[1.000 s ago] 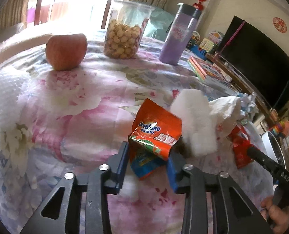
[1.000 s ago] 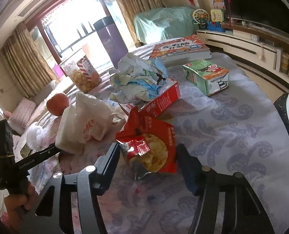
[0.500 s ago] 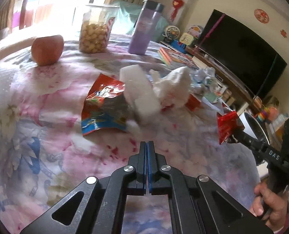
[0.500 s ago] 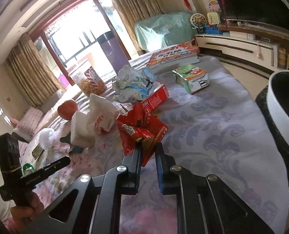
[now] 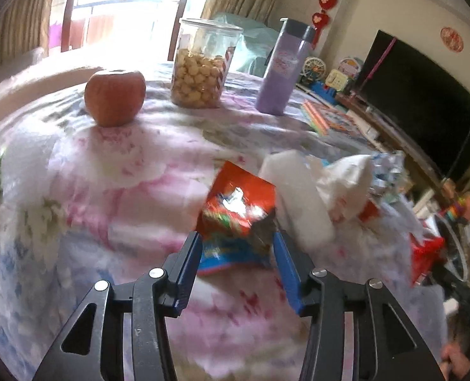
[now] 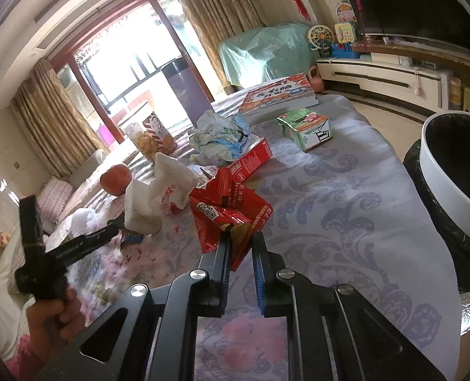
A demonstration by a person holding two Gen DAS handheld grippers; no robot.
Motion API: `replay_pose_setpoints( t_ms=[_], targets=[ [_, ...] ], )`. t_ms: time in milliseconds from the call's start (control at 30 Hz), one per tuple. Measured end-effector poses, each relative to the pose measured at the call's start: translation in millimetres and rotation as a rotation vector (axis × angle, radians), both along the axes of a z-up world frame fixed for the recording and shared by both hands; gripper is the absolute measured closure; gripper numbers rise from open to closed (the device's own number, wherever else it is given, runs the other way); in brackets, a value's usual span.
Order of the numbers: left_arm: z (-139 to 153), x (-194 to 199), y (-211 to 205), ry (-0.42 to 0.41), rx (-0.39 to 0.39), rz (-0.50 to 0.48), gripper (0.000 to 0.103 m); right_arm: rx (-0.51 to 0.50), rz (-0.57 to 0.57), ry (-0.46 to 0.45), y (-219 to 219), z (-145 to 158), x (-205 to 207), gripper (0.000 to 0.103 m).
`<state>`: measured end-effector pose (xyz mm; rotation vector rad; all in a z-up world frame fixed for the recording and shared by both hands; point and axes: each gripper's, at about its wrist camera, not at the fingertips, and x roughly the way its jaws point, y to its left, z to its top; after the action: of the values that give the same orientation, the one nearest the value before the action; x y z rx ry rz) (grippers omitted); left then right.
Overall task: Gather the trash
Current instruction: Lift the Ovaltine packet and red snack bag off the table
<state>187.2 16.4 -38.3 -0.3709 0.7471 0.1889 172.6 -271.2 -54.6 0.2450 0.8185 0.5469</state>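
Observation:
An orange and blue snack wrapper (image 5: pixel 238 209) lies on the flowered tablecloth (image 5: pixel 108 190). My left gripper (image 5: pixel 236 238) straddles its near end, its jaws opening, and the blue pads do not visibly press on the wrapper. My right gripper (image 6: pixel 241 238) is shut on a crumpled red snack bag (image 6: pixel 225 212), held just over the cloth. A white-rimmed bin with a black liner (image 6: pixel 451 171) stands at the right, off the table edge. In the left wrist view the red bag (image 5: pixel 425 254) shows at the far right.
A white foam block (image 5: pixel 298 197), a white paper bag (image 5: pixel 346 177), crumpled paper (image 6: pixel 219 136) on a red box (image 6: pixel 251 158) and a green carton (image 6: pixel 305 127) lie mid-table. An apple (image 5: pixel 114 95), a snack jar (image 5: pixel 200 70), a purple bottle (image 5: pixel 282 73) and a book (image 6: pixel 279 95) stand farther back.
My left gripper, shut with nothing in it and drawn back half a second ago, now has its jaws apart around the orange wrapper. My right gripper closed on the red bag and lifted it.

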Motion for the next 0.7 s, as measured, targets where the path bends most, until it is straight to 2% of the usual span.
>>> replay_pose_setpoints(
  t_ms=[67, 100, 267, 433, 700],
  targets=[
    [-4, 9, 0, 0.007, 0.012, -0.003, 0.081, -0.001, 0.0, 0.0, 0, 0, 0, 0.09],
    [-7, 13, 0, 0.014, 0.013, -0.013, 0.101, -0.004, -0.002, -0.002, 1, 1, 0, 0.09],
    [-6, 3, 0, -0.003, 0.018, -0.018, 0.103, 0.001, -0.009, -0.003, -3, 1, -1, 0.09],
    [-2, -27, -1, -0.011, -0.028, -0.028, 0.103, 0.016, -0.01, -0.006, -9, 2, -6, 0.09],
    [7, -49, -39, -0.009, -0.071, -0.143, 0.103, 0.026, -0.035, -0.011, -29, 4, -15, 0.09]
  ],
)
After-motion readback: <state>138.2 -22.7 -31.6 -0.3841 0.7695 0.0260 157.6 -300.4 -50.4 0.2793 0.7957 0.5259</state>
